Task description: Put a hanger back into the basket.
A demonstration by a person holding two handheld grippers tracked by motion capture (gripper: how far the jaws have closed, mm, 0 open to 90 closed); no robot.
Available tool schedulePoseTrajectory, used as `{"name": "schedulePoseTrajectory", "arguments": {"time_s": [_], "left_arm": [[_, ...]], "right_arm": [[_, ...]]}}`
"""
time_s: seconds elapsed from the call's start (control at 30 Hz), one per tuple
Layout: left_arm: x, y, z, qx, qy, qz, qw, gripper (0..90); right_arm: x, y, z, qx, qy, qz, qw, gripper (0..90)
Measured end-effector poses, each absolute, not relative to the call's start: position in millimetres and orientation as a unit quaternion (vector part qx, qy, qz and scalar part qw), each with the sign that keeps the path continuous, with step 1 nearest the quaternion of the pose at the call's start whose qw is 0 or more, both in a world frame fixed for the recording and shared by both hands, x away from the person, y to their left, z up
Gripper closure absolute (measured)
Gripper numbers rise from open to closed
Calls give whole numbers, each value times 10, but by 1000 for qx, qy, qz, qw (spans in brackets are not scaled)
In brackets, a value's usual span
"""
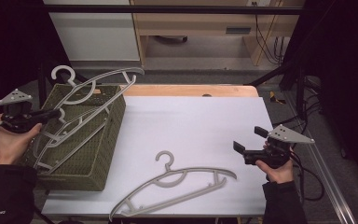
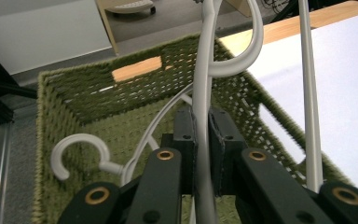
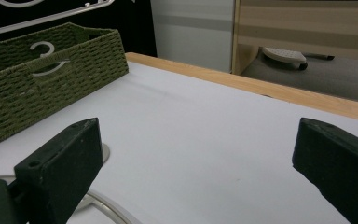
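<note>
- The left claw [image 1: 51, 114] is clenched on a grey hanger [image 1: 93, 91], its jaws pinching the thin bar of the frame (the left gripper view shows the bar [image 2: 200, 121] running straight up between the two black pads).
- That held hanger hangs tilted over the green woven basket [image 1: 102, 154], its hook end up toward the far left and one arm reaching out past the basket's far rim.
- A second hanger [image 1: 56, 144] lies inside the basket beneath it; in the left gripper view its hook [image 2: 77, 151] rests on the basket floor.
- The basket sits on the left part of the white desk [image 1: 196, 126], its near left corner just beside the person's left hand [image 1: 9, 140].
- A third hanger [image 1: 172, 184] lies flat on the desk near the front edge, hook pointing away from the person, well apart from the basket.
- The right claw [image 1: 244, 142] is released, jaws standing wide with nothing between them, hovering low over the desk at the right and pointing toward the basket.
- In the right gripper view a curve of the flat hanger [image 3: 105, 205] shows just beside the left jaw.
</note>
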State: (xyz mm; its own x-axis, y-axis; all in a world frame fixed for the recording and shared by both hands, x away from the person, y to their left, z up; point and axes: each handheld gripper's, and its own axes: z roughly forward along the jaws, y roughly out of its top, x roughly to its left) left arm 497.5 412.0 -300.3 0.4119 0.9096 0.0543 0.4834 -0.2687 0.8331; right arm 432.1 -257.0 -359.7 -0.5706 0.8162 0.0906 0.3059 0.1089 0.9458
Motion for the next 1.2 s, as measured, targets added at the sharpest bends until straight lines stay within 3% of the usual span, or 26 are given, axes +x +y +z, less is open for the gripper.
{"name": "schedulePoseTrajectory", "arguments": {"time_s": [1.0, 1.2], "left_arm": [[4856, 4828, -3334, 738, 514, 272, 343, 825], [4870, 4835, -3441, 757, 511, 272, 302, 825]], "right_arm": [[4333, -2554, -3614, 398, 711, 530, 237, 20], [4333, -2554, -3614, 398, 711, 530, 236, 20]]}}
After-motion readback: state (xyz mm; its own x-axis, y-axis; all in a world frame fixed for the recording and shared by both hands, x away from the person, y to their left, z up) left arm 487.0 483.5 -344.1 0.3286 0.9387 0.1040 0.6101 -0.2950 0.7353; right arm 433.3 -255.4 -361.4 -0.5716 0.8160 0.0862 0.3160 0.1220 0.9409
